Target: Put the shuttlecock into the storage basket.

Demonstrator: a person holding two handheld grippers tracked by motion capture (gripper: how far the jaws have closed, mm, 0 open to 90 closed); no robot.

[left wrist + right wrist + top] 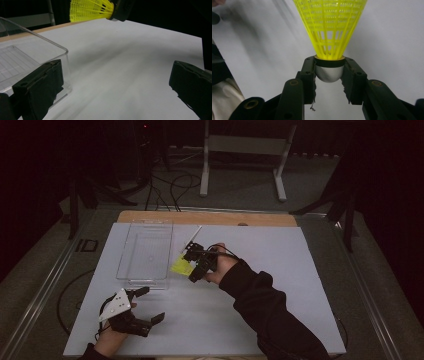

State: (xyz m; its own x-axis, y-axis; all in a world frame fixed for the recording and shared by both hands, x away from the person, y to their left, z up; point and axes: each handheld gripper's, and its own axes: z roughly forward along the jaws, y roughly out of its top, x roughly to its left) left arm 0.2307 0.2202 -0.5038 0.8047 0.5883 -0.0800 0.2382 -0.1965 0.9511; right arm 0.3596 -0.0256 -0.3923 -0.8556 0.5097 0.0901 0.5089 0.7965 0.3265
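High view: the right gripper (pixel 192 262) carries the yellow shuttlecock (pixel 181 267) just beside the clear tray's (pixel 131 274) right wall, probably for placing inside. The left gripper (pixel 145 306) rests near the table's (pixel 280 270) front edge, jaws spread and empty.

Left gripper view: tray corner (pixel 65 51) ahead, shuttlecock (pixel 90 9) above.

Right gripper view: the jaws clamp the cork (pixel 329 73), skirt pointing away.

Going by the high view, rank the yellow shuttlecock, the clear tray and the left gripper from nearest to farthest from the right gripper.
1. Yellow shuttlecock, clamped in the right gripper.
2. Clear tray, just beyond the shuttlecock's skirt, to the left.
3. Left gripper, open near the table's front-left edge.
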